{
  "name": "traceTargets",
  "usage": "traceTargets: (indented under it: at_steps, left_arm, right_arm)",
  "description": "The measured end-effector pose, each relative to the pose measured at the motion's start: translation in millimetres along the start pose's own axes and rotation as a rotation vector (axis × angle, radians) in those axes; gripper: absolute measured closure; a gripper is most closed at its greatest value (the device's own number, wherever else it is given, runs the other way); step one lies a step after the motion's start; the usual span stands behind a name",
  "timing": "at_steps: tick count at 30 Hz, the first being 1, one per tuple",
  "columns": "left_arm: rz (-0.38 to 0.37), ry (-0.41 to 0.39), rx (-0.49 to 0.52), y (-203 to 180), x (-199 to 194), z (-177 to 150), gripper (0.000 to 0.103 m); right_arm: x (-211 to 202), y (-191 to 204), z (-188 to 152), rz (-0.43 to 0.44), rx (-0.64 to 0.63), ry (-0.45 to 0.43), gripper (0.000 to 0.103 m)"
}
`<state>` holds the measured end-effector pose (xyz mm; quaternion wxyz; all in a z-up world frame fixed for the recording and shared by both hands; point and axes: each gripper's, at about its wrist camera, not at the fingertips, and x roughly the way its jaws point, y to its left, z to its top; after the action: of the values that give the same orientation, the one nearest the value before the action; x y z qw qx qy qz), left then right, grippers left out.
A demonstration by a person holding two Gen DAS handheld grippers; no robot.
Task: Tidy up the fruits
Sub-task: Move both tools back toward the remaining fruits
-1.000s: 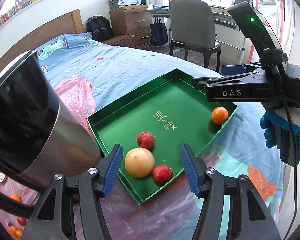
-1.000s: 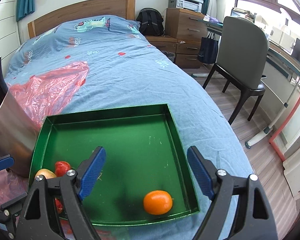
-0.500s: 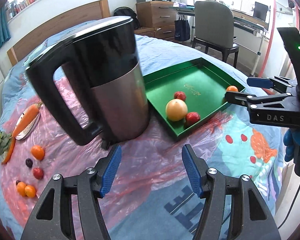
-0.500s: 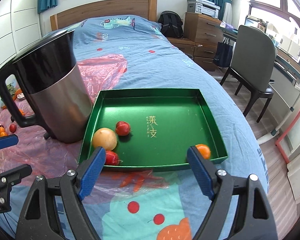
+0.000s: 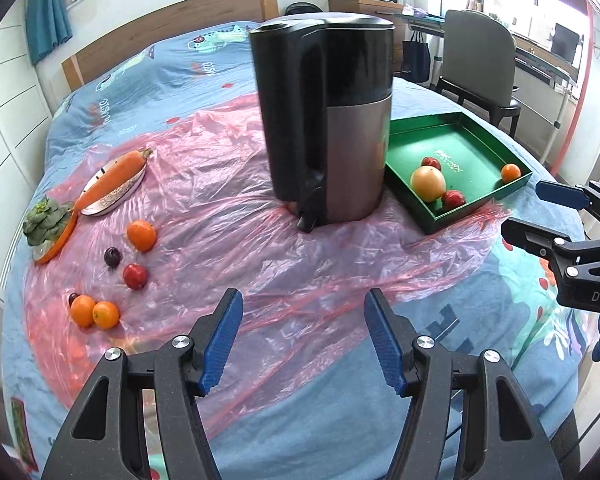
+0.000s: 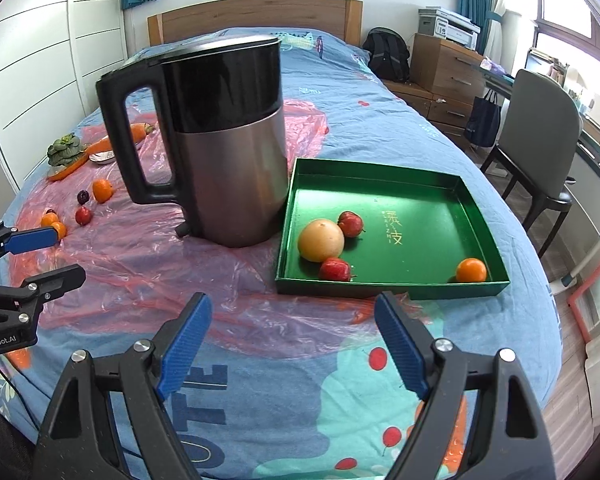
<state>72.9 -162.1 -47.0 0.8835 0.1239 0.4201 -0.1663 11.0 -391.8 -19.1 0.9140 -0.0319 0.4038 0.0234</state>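
A green tray [image 6: 420, 208] [image 5: 472, 144] on the bed holds a large yellow fruit [image 6: 321, 240], two small red fruits [image 6: 351, 223] and a small orange [image 6: 471, 270]. Loose fruit lies on the pink plastic sheet [image 5: 228, 208] at the left: an orange [image 5: 141, 235], a dark plum [image 5: 112, 257], a red fruit [image 5: 135, 276] and a pair of oranges [image 5: 94, 313]. My left gripper [image 5: 302, 340] [image 6: 52, 256] hangs open over the sheet's near edge, empty. My right gripper [image 6: 292, 344] [image 5: 528, 214] is open and empty, in front of the tray.
A tall black and steel kettle [image 5: 328, 120] [image 6: 220, 140] stands between the tray and the loose fruit. A carrot on a plate [image 5: 116, 172] and a leafy vegetable [image 5: 46, 220] lie at the far left. A chair [image 6: 540, 128] and desk stand past the bed's right edge.
Both grippers have drawn back from the tray toward the near edge of the bed. The left view has swung left, bringing the kettle and the loose fruit into sight. Both stay open.
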Motion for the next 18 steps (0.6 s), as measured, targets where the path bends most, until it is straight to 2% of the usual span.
traceTargets:
  at_steps: [12,18]
  left_arm:
    - [0.091,0.023,-0.137,74,5,-38,0.046]
    - [0.173,-0.019,-0.259,119,6,-60,0.046]
  right_arm:
    - [21,97,0,0.161,-0.113,0.028,0.0]
    - [40,142,4,0.238,-0.183,0.057,0.0]
